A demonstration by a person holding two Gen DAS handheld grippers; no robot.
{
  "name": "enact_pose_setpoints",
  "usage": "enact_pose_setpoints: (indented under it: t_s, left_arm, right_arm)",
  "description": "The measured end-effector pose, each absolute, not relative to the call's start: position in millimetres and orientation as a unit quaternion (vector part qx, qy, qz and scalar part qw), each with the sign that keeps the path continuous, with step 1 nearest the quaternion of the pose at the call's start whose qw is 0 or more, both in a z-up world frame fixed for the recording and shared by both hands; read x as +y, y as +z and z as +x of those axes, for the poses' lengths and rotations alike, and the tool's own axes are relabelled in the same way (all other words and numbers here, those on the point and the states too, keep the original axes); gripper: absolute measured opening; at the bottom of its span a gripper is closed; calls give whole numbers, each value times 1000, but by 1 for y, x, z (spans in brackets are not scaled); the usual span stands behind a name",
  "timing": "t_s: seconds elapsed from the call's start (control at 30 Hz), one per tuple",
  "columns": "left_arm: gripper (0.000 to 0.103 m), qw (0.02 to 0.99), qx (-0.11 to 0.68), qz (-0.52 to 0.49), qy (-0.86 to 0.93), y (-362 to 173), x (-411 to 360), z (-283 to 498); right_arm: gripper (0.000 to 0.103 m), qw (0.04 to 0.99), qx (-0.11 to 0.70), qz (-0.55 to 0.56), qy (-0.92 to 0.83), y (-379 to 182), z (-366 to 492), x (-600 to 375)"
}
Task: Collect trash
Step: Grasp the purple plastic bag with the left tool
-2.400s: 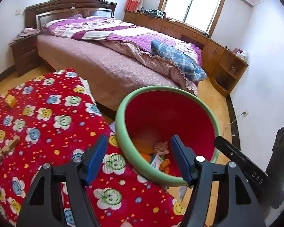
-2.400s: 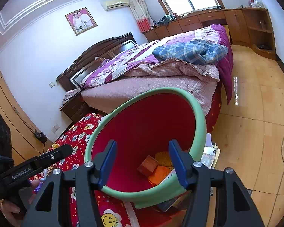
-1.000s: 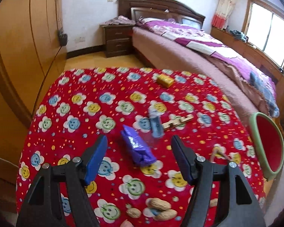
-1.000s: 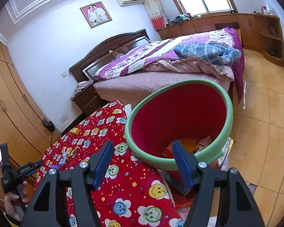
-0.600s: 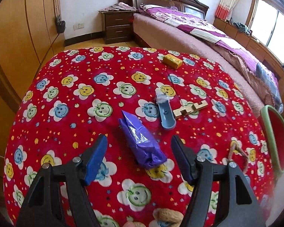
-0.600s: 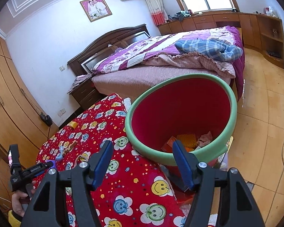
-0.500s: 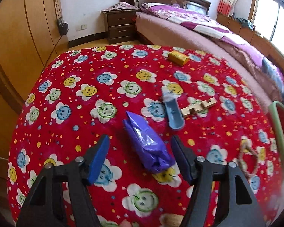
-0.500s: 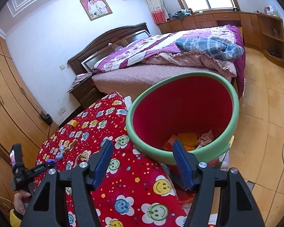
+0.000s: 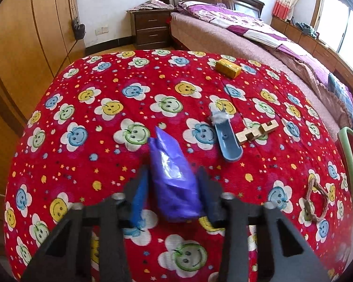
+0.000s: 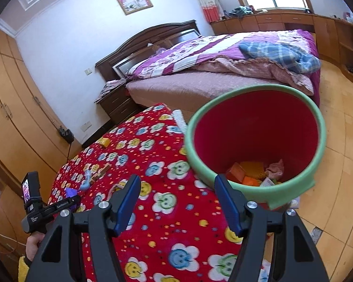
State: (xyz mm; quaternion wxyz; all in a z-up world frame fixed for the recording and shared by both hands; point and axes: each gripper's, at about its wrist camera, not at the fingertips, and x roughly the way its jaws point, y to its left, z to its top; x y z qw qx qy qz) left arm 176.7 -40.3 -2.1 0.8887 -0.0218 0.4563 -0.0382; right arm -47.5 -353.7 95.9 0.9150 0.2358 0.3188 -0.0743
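Left gripper (image 9: 173, 191) jaws are closing on the purple plastic bag (image 9: 173, 176); both blue pads are sitting against its sides, bag squeezed between them, lying mid-table on the red smiley tablecloth (image 9: 82, 108). Right gripper (image 10: 177, 203) fingers are standing wide apart, grasping nothing, hovering over the tablecloth near the table's right edge. The green-rimmed red bin (image 10: 256, 141) is sitting just beyond that edge, trash in its bottom. Blue scoop (image 9: 227, 141) and wooden piece (image 9: 256, 131) are lying just right of the bag.
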Motion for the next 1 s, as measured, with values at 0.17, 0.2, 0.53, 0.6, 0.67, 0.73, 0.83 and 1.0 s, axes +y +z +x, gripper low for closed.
enact_pose_setpoints:
  t_s: [0.17,0.2,0.53,0.6,0.67,0.73,0.83,1.0]
  left_arm:
    - [28,891,449,-48,-45,7,-19,175]
    - [28,894,444,-47,-43,10,-15,174]
    - [28,906,421,-36,-8,24,40,174]
    - [28,907,420,-40,-6,24,49,174]
    - [28,906,421,-47,-7,22,57,174]
    - [28,905,421,-55,-6,18,63,174]
    - [28,905,420,-62,-2,13,68,174]
    - [28,912,406,-54,-2,11,65,174]
  right_arm:
    - [68,918,323,223,-55,103,-32,-337]
    - [68,918,324,221,-51,105,-29,-333]
    - [68,911,360,201,14,99,18,-270]
    - [68,906,370,203,25,96,30,-258]
    - [68,902,380,203,35,91,42,-244]
    - [68,898,389,200,45,88,53,-230]
    - [68,895,401,187,62,82,69,-208]
    - [68,887,425,163,82,68,94,-174]
